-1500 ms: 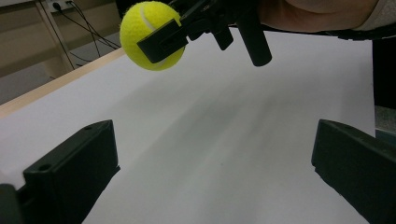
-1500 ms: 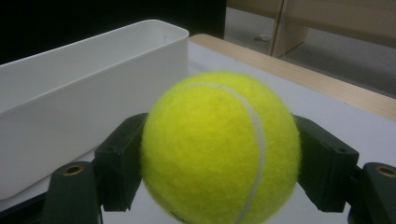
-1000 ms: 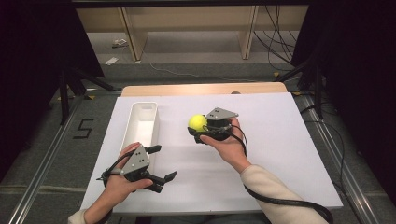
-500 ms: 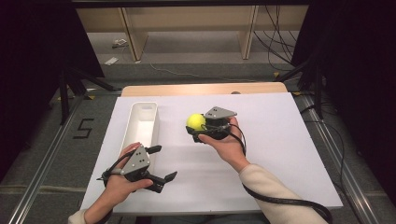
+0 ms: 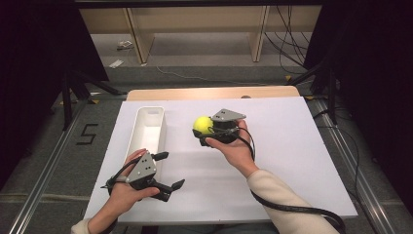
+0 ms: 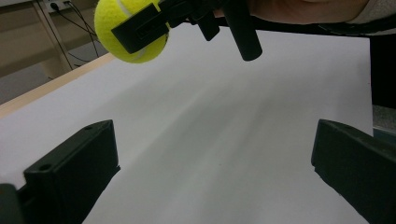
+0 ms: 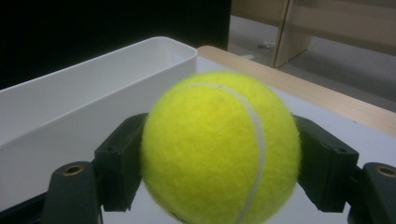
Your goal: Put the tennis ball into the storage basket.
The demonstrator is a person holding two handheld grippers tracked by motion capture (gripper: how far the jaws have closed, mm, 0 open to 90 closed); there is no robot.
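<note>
A yellow tennis ball (image 5: pixel 201 124) is held a little above the white table sheet, right of the white bin (image 5: pixel 138 127). My right gripper (image 5: pixel 204 130) is shut on it, one jaw on each side of the ball (image 7: pixel 219 149). The bin (image 7: pixel 88 88) stands just beyond and to the left of it in the right gripper view. My left gripper (image 5: pixel 171 170) rests near the table's front left with its jaws wide apart and nothing between them. In the left gripper view the ball (image 6: pixel 122 33) hangs at the top left, above the bare sheet.
The white sheet (image 5: pixel 302 146) covers a wooden table whose far edge (image 5: pixel 214 92) shows bare wood. Wooden shelving legs and cables lie on the floor beyond. Metal rails run along both sides of the table.
The right gripper with the ball has edged slightly left toward the bin. The left gripper has stayed where it was.
</note>
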